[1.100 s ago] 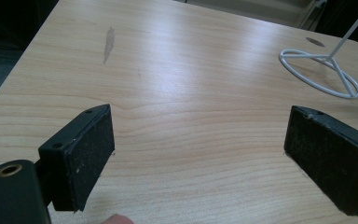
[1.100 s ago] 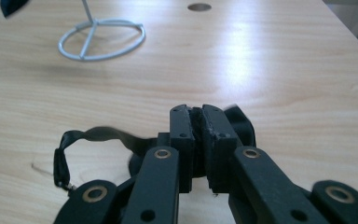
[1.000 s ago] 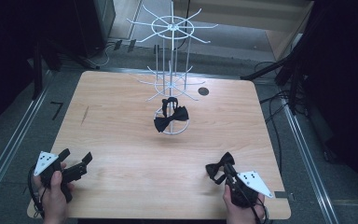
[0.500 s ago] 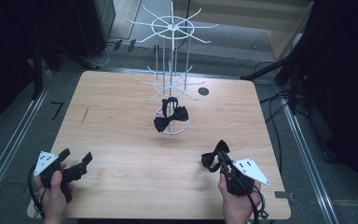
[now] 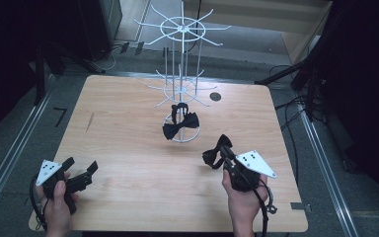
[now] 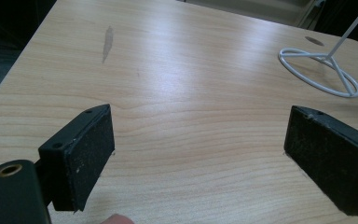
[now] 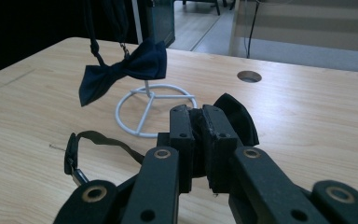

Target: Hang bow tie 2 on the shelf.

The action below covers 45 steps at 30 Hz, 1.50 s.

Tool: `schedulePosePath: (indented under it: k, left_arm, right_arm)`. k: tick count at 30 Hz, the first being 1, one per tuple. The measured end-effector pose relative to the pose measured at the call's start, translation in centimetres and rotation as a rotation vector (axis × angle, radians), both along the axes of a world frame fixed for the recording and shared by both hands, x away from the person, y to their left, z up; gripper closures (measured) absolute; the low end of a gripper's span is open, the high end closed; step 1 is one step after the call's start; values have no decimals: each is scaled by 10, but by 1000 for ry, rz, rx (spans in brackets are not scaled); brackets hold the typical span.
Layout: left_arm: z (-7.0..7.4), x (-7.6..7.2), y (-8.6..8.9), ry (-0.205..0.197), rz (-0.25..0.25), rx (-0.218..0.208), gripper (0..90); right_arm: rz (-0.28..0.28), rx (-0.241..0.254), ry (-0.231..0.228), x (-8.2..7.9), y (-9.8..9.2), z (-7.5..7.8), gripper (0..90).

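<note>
Since the earlier frames, the right gripper (image 5: 225, 157) has carried its bow tie (image 5: 216, 150) up and inward from the near right corner toward the stand (image 5: 181, 64); the left gripper (image 5: 81, 174) has stayed put.

Largest is the bench (image 5: 128, 128), a pale wood top with a round hole (image 5: 215, 96) toward its far right. On it rises the white wire stand, its ring foot (image 7: 154, 112) resting on the wood. A second tie (image 5: 180, 124) hangs from a low arm of the stand, just above that ring.

In the right gripper view the jaws are clamped tight on the bow tie, one wing (image 7: 235, 119) bulging out beyond them and the strap (image 7: 95, 144) drooping to the left with its clasp near the wood.

At the near left corner, the left gripper's jaws stand wide apart with nothing between them, just over the bare wood.
</note>
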<state>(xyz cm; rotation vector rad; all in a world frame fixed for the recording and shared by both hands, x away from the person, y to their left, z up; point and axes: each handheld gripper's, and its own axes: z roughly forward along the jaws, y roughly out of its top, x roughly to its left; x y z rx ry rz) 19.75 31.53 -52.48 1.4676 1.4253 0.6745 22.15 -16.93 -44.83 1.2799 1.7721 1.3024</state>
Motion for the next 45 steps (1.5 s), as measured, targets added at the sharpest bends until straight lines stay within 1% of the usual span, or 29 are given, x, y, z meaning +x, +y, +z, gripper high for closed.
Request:
schedulePosePath:
  k: [1,6,10,11,12,17,25,33,35,37,45]
  left_arm:
    - [0,0,0,1,0,1,93]
    - [0,0,0,0,-1,2,93]
    - [0,0,0,0,-1,4,93]
    - [0,0,0,0,0,6,93]
    - [0,0,0,0,0,6,93]
    - [0,0,0,0,1,6,94]
    - [0,0,0,0,1,3,93]
    - [0,0,0,0,2,4,93]
    - [0,0,0,-1,2,4,93]
    - [0,0,0,1,0,6,93]
    - [0,0,0,-1,-1,6,93]
  right_arm:
    - [0,8,5,4,2,2,849]
    - [2,6,2,11,5,6,849]
    - [5,5,-16,17,6,14,849]
    - [5,5,-19,19,7,18,849]
    - [5,5,-19,19,7,18,849]
    - [2,-4,-35,28,9,28,849]
    - [0,-1,-54,37,13,34,849]
    - [-5,18,-67,47,17,39,849]
    - [-5,16,-70,48,18,40,849]
    - [-10,16,-79,52,19,44,849]
    - [-14,15,-85,61,20,50,849]
